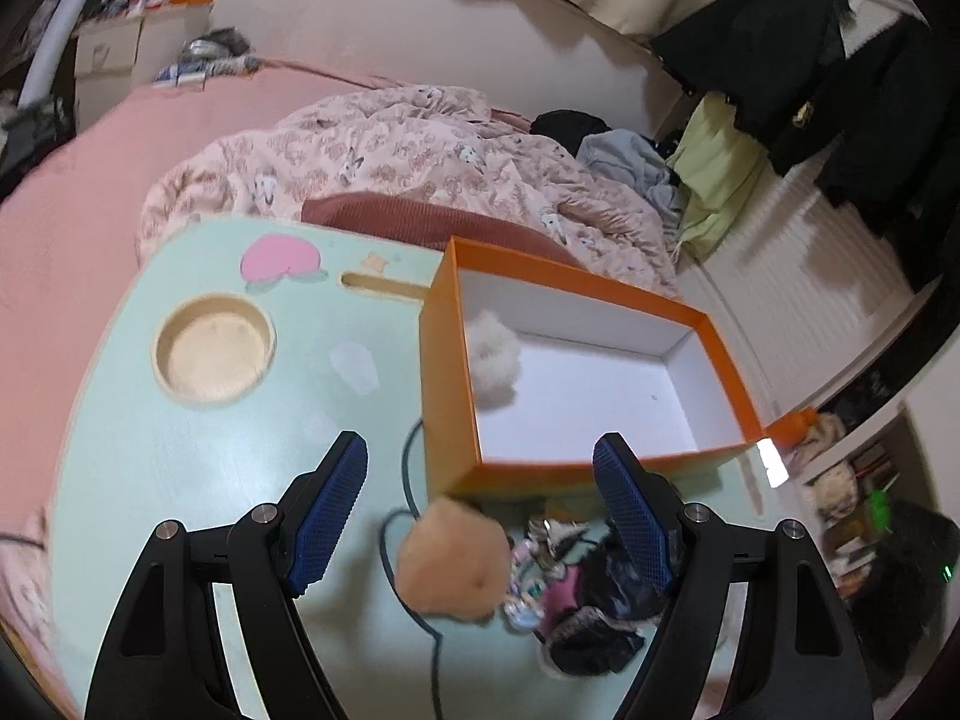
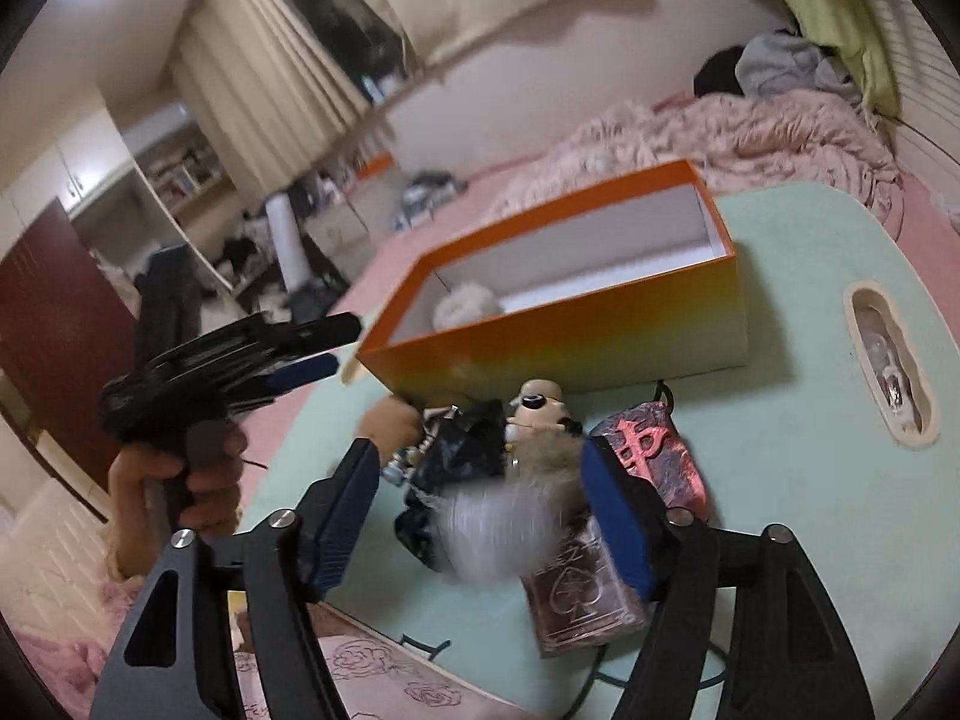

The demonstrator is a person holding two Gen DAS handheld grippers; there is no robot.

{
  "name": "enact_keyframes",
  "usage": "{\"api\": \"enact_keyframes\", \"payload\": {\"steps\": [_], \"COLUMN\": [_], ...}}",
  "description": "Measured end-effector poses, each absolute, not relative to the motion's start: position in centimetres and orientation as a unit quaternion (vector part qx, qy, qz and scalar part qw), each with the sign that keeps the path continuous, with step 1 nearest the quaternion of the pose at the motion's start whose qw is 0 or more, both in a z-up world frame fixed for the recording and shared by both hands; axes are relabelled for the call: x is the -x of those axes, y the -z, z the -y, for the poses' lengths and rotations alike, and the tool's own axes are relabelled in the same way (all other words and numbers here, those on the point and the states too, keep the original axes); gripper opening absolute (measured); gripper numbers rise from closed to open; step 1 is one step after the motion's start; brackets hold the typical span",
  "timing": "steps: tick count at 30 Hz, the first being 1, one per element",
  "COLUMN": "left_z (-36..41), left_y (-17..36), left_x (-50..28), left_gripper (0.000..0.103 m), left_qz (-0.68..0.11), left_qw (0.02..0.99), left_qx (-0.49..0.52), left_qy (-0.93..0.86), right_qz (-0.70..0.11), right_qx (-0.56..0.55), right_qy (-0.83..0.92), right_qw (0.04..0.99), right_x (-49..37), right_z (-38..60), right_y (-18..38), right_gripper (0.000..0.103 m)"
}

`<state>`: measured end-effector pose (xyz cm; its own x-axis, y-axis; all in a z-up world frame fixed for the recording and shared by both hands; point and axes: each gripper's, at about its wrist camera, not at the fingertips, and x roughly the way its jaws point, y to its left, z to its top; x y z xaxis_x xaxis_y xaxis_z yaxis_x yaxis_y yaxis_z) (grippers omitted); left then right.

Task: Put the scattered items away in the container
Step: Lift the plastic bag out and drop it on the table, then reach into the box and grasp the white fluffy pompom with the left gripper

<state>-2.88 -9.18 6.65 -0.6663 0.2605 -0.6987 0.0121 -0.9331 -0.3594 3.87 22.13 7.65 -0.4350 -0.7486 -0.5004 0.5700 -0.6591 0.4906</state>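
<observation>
Beside the near wall of the orange box (image 2: 558,324), on the pale green desk (image 2: 810,480), your remaining clutter lies in one tight heap. You have a tan pom-pom (image 1: 450,558), a grey fur ball (image 2: 498,528), a small doll with dark goggles (image 2: 540,405), a crumpled black wrapper (image 2: 462,450), and two dark blocks, one with a red character (image 2: 654,450), one with a spade mark (image 2: 576,594). One white pom-pom (image 1: 493,354) already sits inside the box.

Your right tool (image 2: 480,516) stands spread, pinching nothing, with the blurred grey fur ball between its pads. Your left tool (image 1: 480,504) is also spread and empty, hovering over the tan pom-pom.

Expect the fluffy balls to be very light and squashy; they likely compress a lot, so close well past the fur and take them across the middle. The blocks look stiff and heavier, probably smooth-sided; grip them across the narrow faces. The doll seems small and hard, perhaps with loose trinkets beside it; take the body rather than the head. The wrapper will likely crumple and slip
</observation>
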Motion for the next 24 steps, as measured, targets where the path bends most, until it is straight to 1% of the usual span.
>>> {"api": "enact_keyframes", "payload": {"steps": [2,6,8,11,13,17,19,21,24], "left_z": [8.7,7.2,6.4,5.0,4.2,2.0,0.9,-0.1,-0.5], "left_y": [-7.0,-7.6,-8.0,-8.0,-7.7,-7.1,-6.9,-6.6,-6.3], "left_x": [4.0,7.0,8.3,9.9,11.1,13.1,13.7,13.7,14.1], "left_gripper": [0.078,0.078,0.075,0.064,0.061,0.059,0.053,0.053,0.053], "left_qz": [0.144,0.081,0.051,0.011,-0.007,-0.078,-0.120,-0.154,-0.161], "left_qw": [0.073,0.077,0.078,0.083,0.072,0.035,0.017,0.016,0.015], "left_qx": [0.412,0.439,0.450,0.476,0.496,0.497,0.488,0.477,0.477], "left_qy": [-0.897,-0.891,-0.888,-0.875,-0.865,-0.864,-0.864,-0.865,-0.864], "right_qz": [0.133,0.127,0.125,0.128,0.133,0.138,0.141,0.145,0.150], "right_qx": [-0.328,-0.292,-0.294,-0.306,-0.308,-0.310,-0.313,-0.315,-0.318], "right_qy": [0.848,0.863,0.862,0.856,0.853,0.851,0.849,0.848,0.845], "right_qw": [0.395,0.392,0.394,0.397,0.399,0.401,0.401,0.401,0.403], "right_x": [-4.8,-5.9,-5.9,-5.6,-5.4,-5.7,-5.7,-5.6,-5.6], "right_z": [-22.6,-22.9,-22.8,-22.8,-22.9,-23.3,-23.4,-23.5,-23.6], "right_y": [-8.4,-9.7,-9.7,-9.4,-9.3,-9.2,-9.0,-8.9,-8.8], "right_gripper": [0.070,0.074,0.075,0.075,0.075,0.075,0.076,0.076,0.076]}}
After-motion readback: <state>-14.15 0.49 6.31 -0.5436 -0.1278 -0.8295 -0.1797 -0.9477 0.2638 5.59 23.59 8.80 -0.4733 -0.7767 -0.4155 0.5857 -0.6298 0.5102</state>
